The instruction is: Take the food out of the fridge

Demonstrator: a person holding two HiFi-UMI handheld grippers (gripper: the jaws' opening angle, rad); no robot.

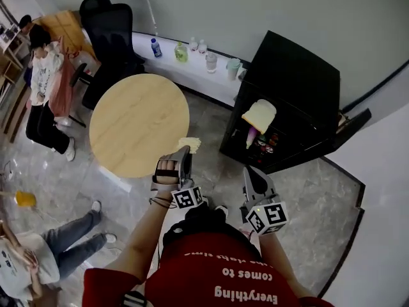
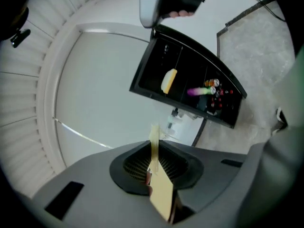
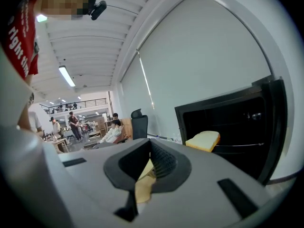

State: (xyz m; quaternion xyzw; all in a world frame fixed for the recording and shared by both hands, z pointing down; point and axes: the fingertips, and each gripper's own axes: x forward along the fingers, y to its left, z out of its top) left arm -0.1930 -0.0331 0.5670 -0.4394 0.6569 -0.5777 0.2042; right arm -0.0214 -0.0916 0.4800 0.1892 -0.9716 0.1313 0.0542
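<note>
Left gripper (image 1: 184,153) pinches a thin pale-yellow slice (image 1: 190,144) beside the rim of the round wooden table (image 1: 128,126) at ten o'clock, above grey marble floor (image 1: 307,197). Right gripper (image 1: 252,174) is pressed together. At two o'clock the black fridge (image 1: 300,88) stands open, with bread (image 1: 259,115) on its shelf.

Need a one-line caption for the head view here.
Left tool holds a pale yellow slice beside the round wooden table; the black fridge stands open with bread on its shelf.
</note>
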